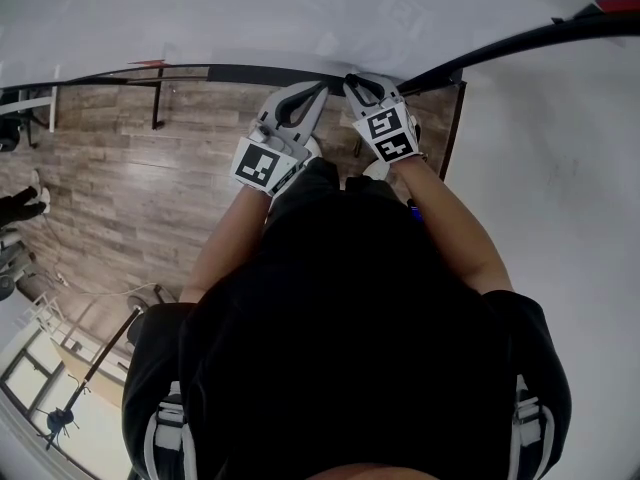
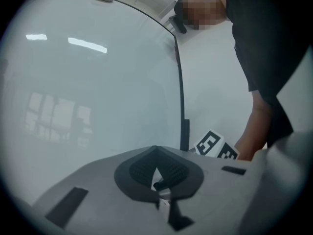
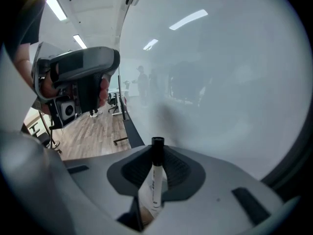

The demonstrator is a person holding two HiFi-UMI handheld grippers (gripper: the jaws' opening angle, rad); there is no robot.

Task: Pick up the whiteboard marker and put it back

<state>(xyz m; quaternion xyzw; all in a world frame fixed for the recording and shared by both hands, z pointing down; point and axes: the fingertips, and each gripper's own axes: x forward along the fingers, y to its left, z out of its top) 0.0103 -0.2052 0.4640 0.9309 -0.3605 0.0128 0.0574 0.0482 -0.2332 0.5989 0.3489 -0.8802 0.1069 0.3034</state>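
Note:
A whiteboard marker (image 3: 156, 180), white-bodied with a black cap, stands lengthwise between the pads of my right gripper (image 3: 157, 148), which is shut on it. That gripper (image 1: 352, 84) is tilted down at the black tray (image 1: 250, 73) along the lower edge of the whiteboard (image 1: 300, 18). Just to its left, my left gripper (image 1: 318, 90) is held level. Its pads meet at the tip (image 2: 156, 151) and I see no object between them. The marker itself is hidden in the head view.
The whiteboard (image 3: 220, 82) fills most of both gripper views. Below it is wood flooring (image 1: 130, 188) with the board's stand legs (image 1: 158, 103). A tripod (image 1: 90, 368) stands at lower left, and someone's feet (image 1: 20, 203) are at the far left.

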